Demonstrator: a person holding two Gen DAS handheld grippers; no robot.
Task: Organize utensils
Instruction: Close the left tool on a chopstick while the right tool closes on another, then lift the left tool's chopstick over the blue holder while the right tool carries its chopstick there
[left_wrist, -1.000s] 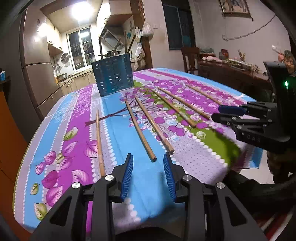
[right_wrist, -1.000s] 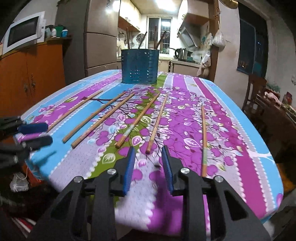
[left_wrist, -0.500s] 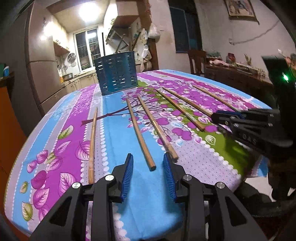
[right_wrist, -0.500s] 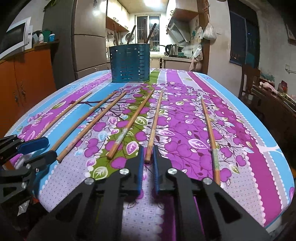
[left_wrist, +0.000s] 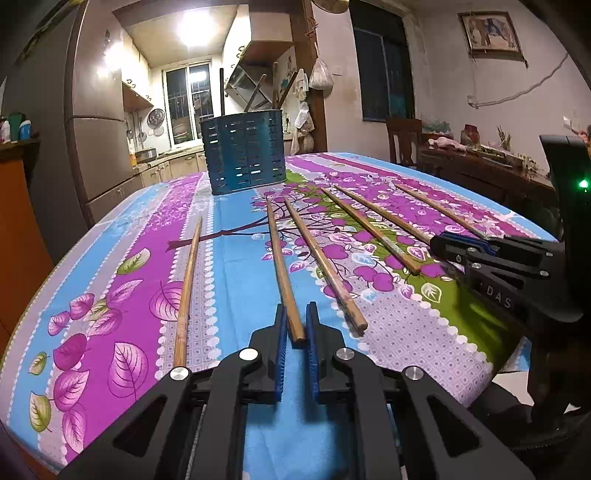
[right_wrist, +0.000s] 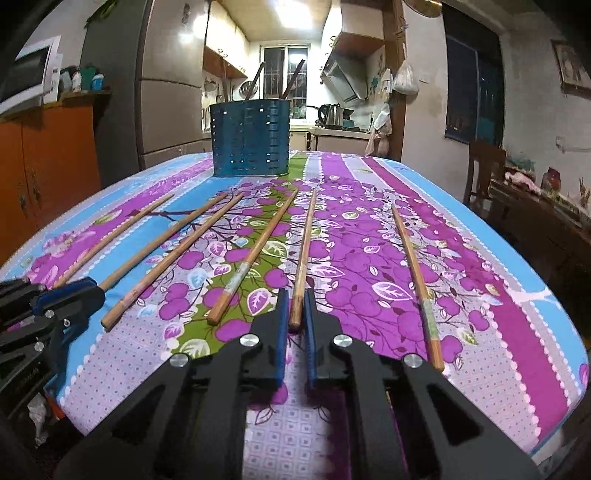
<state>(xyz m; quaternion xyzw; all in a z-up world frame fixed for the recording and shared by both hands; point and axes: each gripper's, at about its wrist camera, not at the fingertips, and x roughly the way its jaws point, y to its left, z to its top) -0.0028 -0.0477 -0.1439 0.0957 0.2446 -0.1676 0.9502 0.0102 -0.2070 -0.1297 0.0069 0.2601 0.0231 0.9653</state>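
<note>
Several wooden chopsticks lie spread on the floral tablecloth, pointing toward a blue perforated utensil holder at the far end; the holder also shows in the right wrist view with a few utensils in it. My left gripper is shut on the near end of one chopstick, second from the left. My right gripper is shut on the near end of another chopstick, second from the right. Both chopsticks still lie on the cloth.
Other chopsticks lie at either side of each gripped one, such as one on the far left and one on the far right. The table's near edge runs just below both grippers. A wooden chair stands at the right.
Both grippers moved forward to the chopstick ends and lowered. The left jaws closed from wide open onto a chopstick; the right jaws closed earlier and now grip theirs.
</note>
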